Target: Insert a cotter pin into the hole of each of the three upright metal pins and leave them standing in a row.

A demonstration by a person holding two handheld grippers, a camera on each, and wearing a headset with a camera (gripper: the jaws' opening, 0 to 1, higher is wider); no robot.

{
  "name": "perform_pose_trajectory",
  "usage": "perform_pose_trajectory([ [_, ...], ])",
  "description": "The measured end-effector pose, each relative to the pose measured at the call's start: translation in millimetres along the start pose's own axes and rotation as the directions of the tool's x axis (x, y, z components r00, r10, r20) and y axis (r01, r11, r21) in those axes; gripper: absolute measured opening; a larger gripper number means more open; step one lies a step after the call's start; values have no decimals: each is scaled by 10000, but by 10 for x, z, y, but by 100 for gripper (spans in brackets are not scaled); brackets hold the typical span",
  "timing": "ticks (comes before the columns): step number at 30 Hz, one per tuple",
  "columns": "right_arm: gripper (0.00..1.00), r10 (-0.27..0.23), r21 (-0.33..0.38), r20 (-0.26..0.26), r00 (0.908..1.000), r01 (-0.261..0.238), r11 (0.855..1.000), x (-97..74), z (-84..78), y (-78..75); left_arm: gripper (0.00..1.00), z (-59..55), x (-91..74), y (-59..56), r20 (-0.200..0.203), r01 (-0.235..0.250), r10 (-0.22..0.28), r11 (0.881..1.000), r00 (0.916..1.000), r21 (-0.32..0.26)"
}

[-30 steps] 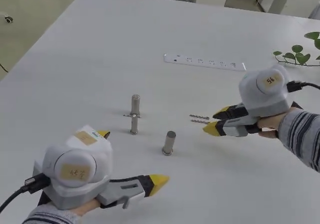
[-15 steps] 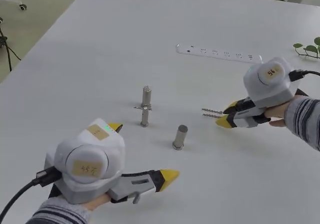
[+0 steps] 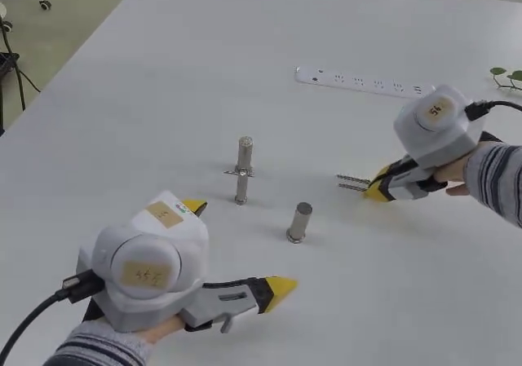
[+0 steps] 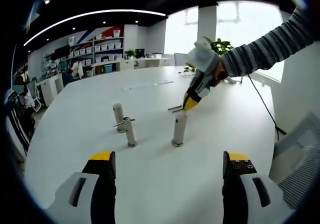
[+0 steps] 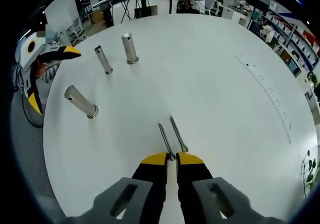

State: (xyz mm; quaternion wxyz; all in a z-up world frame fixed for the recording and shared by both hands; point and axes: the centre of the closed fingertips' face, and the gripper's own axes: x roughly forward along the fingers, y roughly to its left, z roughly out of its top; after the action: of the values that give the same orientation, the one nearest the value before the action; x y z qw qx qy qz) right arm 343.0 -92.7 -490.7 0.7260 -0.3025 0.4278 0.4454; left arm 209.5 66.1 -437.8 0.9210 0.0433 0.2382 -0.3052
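Observation:
Three metal pins stand upright on the white table (image 3: 163,72): a rear pin (image 3: 245,152), a thinner pin (image 3: 241,188) just in front of it with a cotter pin (image 3: 239,172) through its top, and a thicker pin (image 3: 300,222) to the right. Two loose cotter pins (image 3: 352,183) lie side by side on the table. My right gripper (image 3: 377,191) is at their near ends; its jaws are closed on the end of one cotter pin (image 5: 165,140), with the other cotter pin (image 5: 178,133) beside it. My left gripper (image 3: 236,245) is open and empty, short of the pins (image 4: 179,129).
A white power strip (image 3: 359,82) lies across the far side of the table. Green plant leaves (image 3: 510,74) reach in at the right edge. A striped sleeve (image 3: 497,178) comes in from the right behind the right gripper. Office shelving (image 4: 95,47) stands beyond the table.
My right gripper's jaws have gone from open to shut at the ends of the loose cotter pins. The head camera has shifted; the left gripper stays open in much the same place.

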Motion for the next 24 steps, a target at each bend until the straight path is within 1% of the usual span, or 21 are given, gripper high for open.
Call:
perform_pose_trajectory([
  [1, 1, 100, -179, -62, 9999, -101, 9998, 4, 3, 13, 87, -1, -1, 3, -3, -6, 6, 10000, 10000, -12],
  [2, 1, 91, -208, -113, 9999, -93, 9997, 5, 6, 10, 86, 4, -2, 5, 30, -14, 14, 10000, 10000, -42],
  [4, 1, 120, -568, -242, 9996, -134, 9983, 8, 5, 13, 86, 15, -3, 4, 98, 11, -10, 9999, 10000, -100],
  [6, 1, 114, -826, -290, 9995, -138, 9965, 9, 7, 18, 86, 5, -3, 1, 30, 22, -21, 10000, 10000, -51],
  [8, 0, 85, -838, -303, 9995, -110, 9964, 7, 7, 15, 86, -2, -4, -1, -8, 18, -18, 10000, 10000, -16],
  [12, 0, -36, -1090, -239, 9997, 9, 9940, -7, 1, 28, 85, 9, -9, 4, 42, 10, -10, 10000, 10000, -48],
  [13, 0, -59, -1099, -198, 9998, 37, 9939, -16, 1, 30, 85, 10, -10, 5, 44, 6, -6, 10000, 10000, -40],
  [14, 0, -127, -1104, 8, 9999, 127, 9938, -32, 32, 26, 85, 14, -12, 3, 46, 8, -8, 10000, 10000, -31],
  [16, 0, -241, -1056, 7, 9997, 240, 9941, -63, 33, 12, 85, 15, -7, -10, 39, 57, -57, 10000, 10000, -25],
  [17, 0, -224, -1227, -36, 9997, 218, 9922, -64, 24, 27, 85, 14, -5, -17, 35, 72, -72, 10000, 10000, -9],
  [18, 0, -113, -1702, -194, 9997, 78, 9854, -55, -9, 68, 85, 16, -2, -30, 38, 110, -110, 9999, 9999, 28],
  [20, 0, -209, -1721, -457, 9987, 128, 9850, -34, -68, 85, 84, 12, -3, -44, 13, 146, -146, 9999, 9999, 67],
  [21, 0, -255, -1720, -449, 9987, 174, 9849, -23, -78, 89, 84, 9, -4, -49, -3, 158, -158, 9998, 9999, 96],
  [22, 0, -288, -1672, -302, 9991, 233, 9857, -34, -53, 81, 84, 8, -5, -48, -11, 159, -159, 9998, 9999, 108],
  [23, 0, -152, -1159, -173, 9997, 131, 9932, -36, -43, 114, 84, 6, -6, -47, -20, 158, -158, 9998, 9999, 101],
  [24, 0, -175, -1152, -189, 9997, 152, 9932, -41, -44, 108, 84, 6, -6, -46, -19, 157, -156, 9998, 9999, 92],
])
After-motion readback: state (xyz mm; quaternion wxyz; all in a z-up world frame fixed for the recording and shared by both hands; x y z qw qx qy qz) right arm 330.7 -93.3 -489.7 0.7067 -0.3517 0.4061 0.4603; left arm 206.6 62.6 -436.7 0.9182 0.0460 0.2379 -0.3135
